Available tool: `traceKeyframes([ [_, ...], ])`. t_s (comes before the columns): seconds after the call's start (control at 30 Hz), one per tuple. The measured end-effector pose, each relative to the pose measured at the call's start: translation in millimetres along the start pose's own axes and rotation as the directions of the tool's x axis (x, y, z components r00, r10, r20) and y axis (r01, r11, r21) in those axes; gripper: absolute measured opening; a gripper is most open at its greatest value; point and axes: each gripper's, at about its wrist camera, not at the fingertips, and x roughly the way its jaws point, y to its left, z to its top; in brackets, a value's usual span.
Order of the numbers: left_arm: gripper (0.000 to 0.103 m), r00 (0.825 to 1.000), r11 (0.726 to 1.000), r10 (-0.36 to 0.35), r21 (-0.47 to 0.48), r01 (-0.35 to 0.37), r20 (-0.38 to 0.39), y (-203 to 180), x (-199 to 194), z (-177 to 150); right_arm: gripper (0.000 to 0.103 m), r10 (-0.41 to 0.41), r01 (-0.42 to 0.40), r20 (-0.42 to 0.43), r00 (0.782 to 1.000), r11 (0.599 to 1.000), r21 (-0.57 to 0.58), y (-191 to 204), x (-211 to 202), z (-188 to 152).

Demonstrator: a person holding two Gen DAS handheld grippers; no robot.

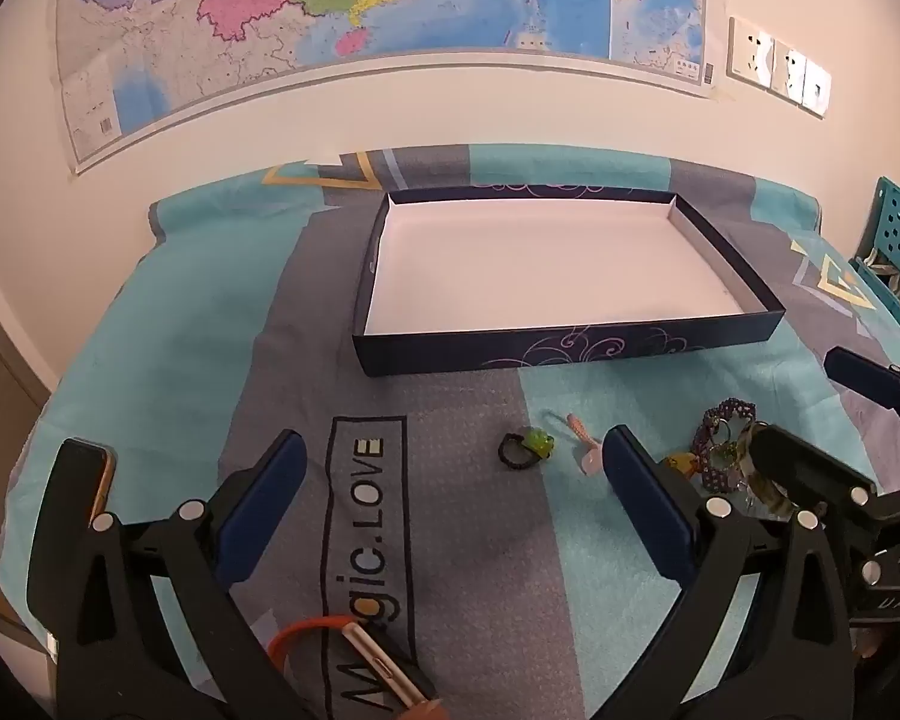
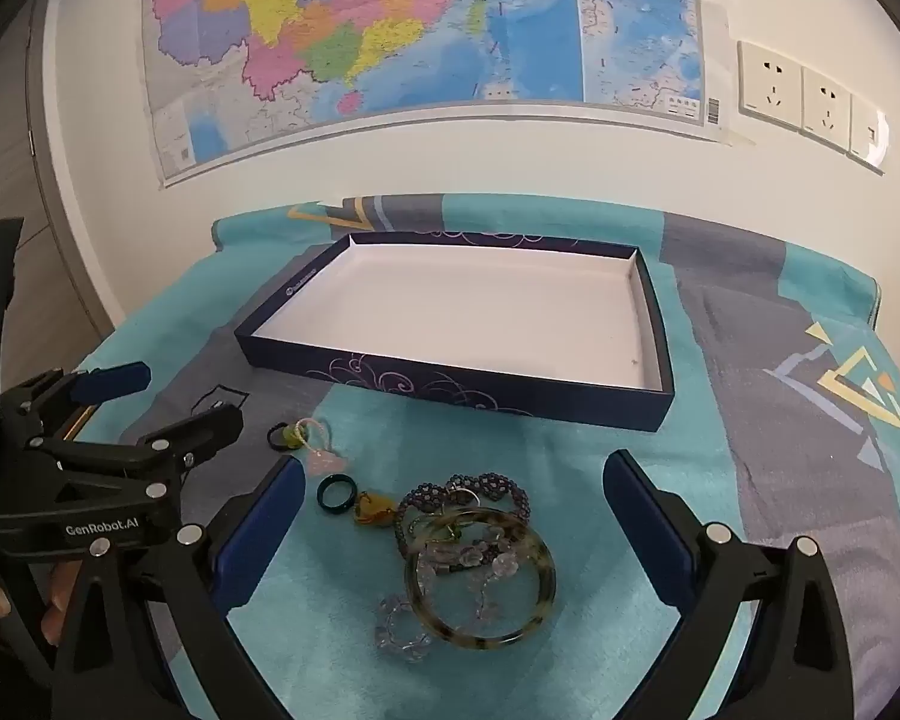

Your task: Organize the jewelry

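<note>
Jewelry pile (image 2: 468,558), a mottled bangle (image 2: 480,579) atop beaded strands, lies on the cloth before the navy box (image 2: 450,387), between the right gripper (image 2: 453,516) fingers, jaws wide, grasping nothing. Left gripper (image 1: 450,480) likewise spread, empty. Only the right view shows the dark ring (image 2: 335,491).

A matt woven cloth (image 2: 600,480) is covering the worktop; the cardboard box (image 2: 450,384) is looking smooth, and the mottled bangle (image 2: 480,636) is shining glossy.
</note>
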Motion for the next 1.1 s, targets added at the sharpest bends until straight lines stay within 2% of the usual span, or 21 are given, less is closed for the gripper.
traceKeyframes([
  [0.23,0.097,1.0,1.0,-0.007,-0.014,0.007,0.012,1.8,-2.3,-2.2,0.096,-0.008,0.008,0.025,1.0,1.0,-0.008,3.5,-2.0,-1.3],
  [1.1,0.097,1.0,1.0,-0.014,-0.012,0.014,0.024,4.0,-13.2,-1.8,0.096,0.009,-0.01,0.016,1.0,1.0,0.018,1.8,-3.3,-5.6],
])
